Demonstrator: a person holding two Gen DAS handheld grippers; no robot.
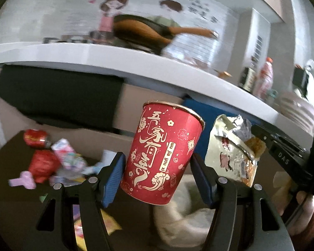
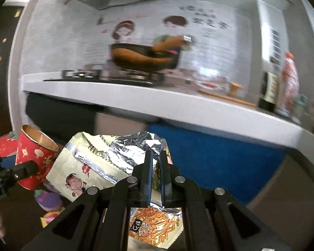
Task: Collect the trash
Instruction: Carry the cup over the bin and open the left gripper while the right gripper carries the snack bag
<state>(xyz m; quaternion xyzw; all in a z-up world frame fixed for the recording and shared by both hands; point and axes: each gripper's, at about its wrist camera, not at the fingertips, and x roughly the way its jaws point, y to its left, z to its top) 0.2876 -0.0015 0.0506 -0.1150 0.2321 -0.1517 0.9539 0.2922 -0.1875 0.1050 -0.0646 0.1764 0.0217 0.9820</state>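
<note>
Left hand-held gripper is clamped on the red cup at mid-wall, held in the air. Paper, light, crushable: squeeze gently. Right hand-held gripper pinches the foil bag beside it; limp, slippery, so grip a folded edge.

Pan sits on stove, set in white bench. Cartoon mural on wall behind. Bottle stands at bench's right end; blue panel below bench.
</note>
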